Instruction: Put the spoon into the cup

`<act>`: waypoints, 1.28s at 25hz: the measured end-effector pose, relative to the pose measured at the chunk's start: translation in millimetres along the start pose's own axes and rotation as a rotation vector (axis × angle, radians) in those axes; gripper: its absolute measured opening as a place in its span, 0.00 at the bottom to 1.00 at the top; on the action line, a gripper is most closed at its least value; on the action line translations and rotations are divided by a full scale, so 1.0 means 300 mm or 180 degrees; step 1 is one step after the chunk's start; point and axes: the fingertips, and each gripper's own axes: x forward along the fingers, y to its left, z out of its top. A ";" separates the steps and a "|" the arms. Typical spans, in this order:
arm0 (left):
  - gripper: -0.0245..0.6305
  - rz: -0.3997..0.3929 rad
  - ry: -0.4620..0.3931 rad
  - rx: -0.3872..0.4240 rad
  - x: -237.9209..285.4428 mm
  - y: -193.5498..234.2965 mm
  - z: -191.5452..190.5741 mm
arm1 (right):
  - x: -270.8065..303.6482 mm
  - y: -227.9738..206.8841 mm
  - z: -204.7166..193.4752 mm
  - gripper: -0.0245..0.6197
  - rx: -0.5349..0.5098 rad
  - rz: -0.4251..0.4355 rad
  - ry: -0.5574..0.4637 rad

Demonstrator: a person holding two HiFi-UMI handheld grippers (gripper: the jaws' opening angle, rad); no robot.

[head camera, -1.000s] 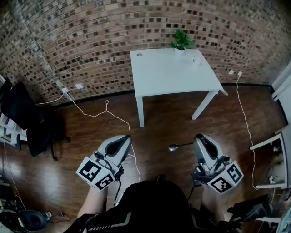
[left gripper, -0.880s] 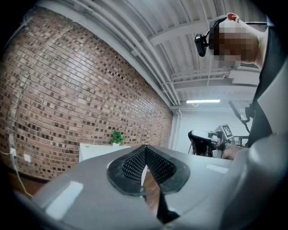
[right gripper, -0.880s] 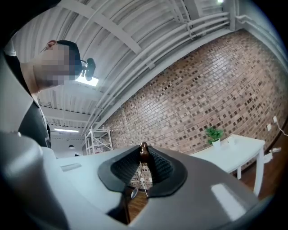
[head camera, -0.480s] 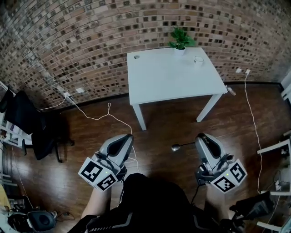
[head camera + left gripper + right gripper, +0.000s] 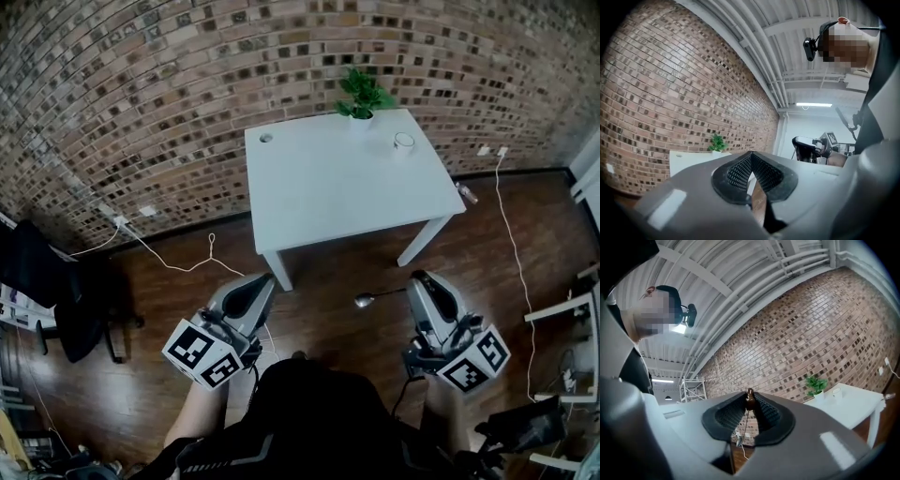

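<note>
This looks like the carrying step. The right hand-held gripper [image 5: 422, 279] is clamped on the handle of a slim metal spoon [image 5: 366, 299]. The spoon's bowl sticks out sideways toward the left, above the dark wooden floor [image 5: 323, 281]. The left hand-held gripper [image 5: 261, 279] has its jaws together with nothing between them. The small white cup [image 5: 403, 142] stands well apart from both, near the far edge of the white counter [image 5: 328, 187], beside a green potted plant [image 5: 359, 94]. Next, I'd judge, the spoon must be brought over the cup, tipped bowl-down and lowered inside before the grip is let go.
</note>
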 end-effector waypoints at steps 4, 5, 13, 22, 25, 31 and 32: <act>0.03 -0.0153 -0.0009 0.0047 0.132 0.106 0.049 | 0.093 -0.090 0.016 0.12 -0.0020 -0.0160 0.0032; 0.03 -0.0147 0.0010 0.0037 0.167 0.134 0.053 | 0.115 -0.119 0.024 0.12 -0.0014 -0.0166 0.0013; 0.03 0.0136 -0.0055 -0.0038 0.508 0.298 0.068 | 0.275 -0.470 0.131 0.12 0.0033 -0.0029 0.0037; 0.03 0.0137 -0.0051 0.0086 0.855 0.337 0.138 | 0.503 -0.763 0.207 0.12 0.0051 0.0356 0.0113; 0.03 0.0158 0.0059 -0.0007 0.872 0.410 0.108 | 0.577 -0.818 0.198 0.12 0.0111 0.0301 0.0120; 0.03 0.0001 0.0029 -0.0078 0.935 0.585 0.139 | 0.730 -0.914 0.197 0.12 0.0121 -0.0072 0.0206; 0.03 -0.0045 0.0012 -0.0089 0.946 0.610 0.143 | 0.759 -0.921 0.199 0.12 0.0075 -0.0109 0.0236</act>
